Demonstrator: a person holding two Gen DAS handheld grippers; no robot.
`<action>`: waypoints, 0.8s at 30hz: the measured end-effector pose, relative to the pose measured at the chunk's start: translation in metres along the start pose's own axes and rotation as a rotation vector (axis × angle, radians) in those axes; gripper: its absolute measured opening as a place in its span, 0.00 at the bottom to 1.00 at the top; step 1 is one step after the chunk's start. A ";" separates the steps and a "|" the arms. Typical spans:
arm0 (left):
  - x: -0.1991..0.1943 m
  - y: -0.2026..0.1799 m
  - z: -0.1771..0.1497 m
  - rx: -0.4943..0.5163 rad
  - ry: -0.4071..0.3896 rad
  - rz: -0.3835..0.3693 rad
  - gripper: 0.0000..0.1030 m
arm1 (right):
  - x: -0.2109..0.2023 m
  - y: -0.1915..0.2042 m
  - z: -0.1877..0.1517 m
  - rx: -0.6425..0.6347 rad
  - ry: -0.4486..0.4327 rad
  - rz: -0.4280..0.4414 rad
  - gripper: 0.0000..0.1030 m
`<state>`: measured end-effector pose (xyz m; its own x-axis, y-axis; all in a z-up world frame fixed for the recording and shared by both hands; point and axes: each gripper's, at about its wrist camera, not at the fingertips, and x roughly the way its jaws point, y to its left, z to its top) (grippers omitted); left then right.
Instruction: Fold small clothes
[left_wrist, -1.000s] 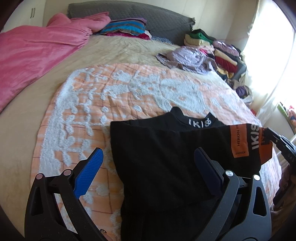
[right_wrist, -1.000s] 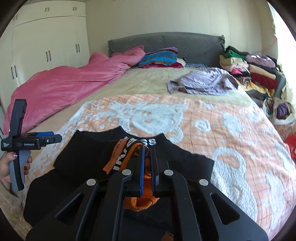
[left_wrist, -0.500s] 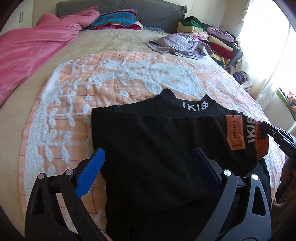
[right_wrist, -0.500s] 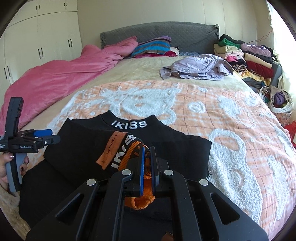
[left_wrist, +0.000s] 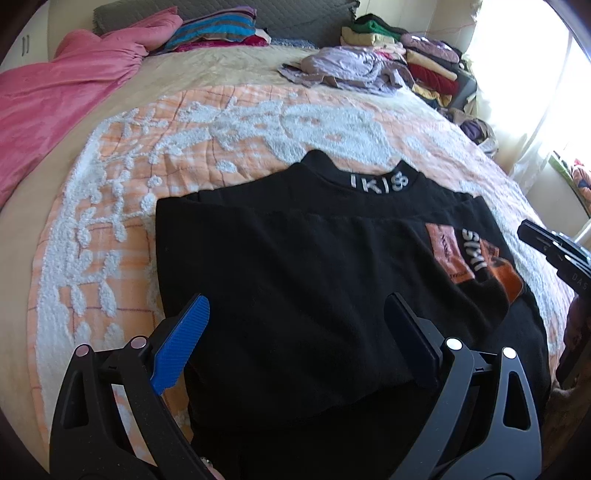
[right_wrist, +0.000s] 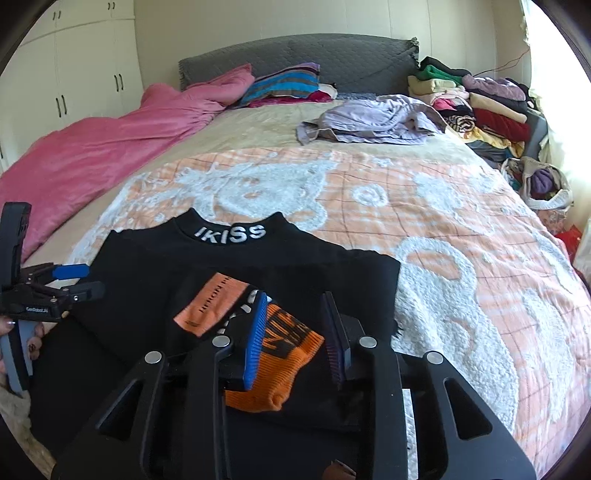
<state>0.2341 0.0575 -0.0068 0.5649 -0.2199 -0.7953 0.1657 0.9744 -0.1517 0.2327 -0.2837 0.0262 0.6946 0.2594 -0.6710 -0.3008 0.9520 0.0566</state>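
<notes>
On the bed: everything below lies here or hangs over it.
Bed (right_wrist: 258, 133): beige cover, grey headboard behind.
Quilt (right_wrist: 461, 236): orange and white, spread over the near half.
Pink blanket (right_wrist: 92, 155): bunched along the left side.
Shirt (left_wrist: 295, 266): black, flat on the quilt, collar lettering far from the cameras, one sleeve folded across the chest.
Cuff (right_wrist: 284, 350): orange, on the shirt, between the right pads, which do not press on it.
Left gripper (left_wrist: 295, 332): jaws spread wide over the shirt's near part, holding nothing.
Right gripper (right_wrist: 295, 336): jaws have just been opening, part-way apart, cuff released.
</notes>
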 end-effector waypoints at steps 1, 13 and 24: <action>0.001 0.000 -0.002 0.003 0.010 0.005 0.84 | 0.000 0.000 -0.001 -0.001 0.005 -0.004 0.32; 0.006 0.004 -0.014 -0.004 0.062 -0.013 0.81 | 0.039 0.001 -0.035 0.050 0.225 -0.048 0.52; -0.001 0.002 -0.016 -0.010 0.052 -0.015 0.81 | 0.019 0.004 -0.041 0.055 0.149 -0.080 0.54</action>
<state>0.2212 0.0606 -0.0154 0.5192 -0.2320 -0.8225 0.1659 0.9715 -0.1693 0.2179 -0.2815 -0.0167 0.6092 0.1592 -0.7769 -0.2096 0.9771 0.0359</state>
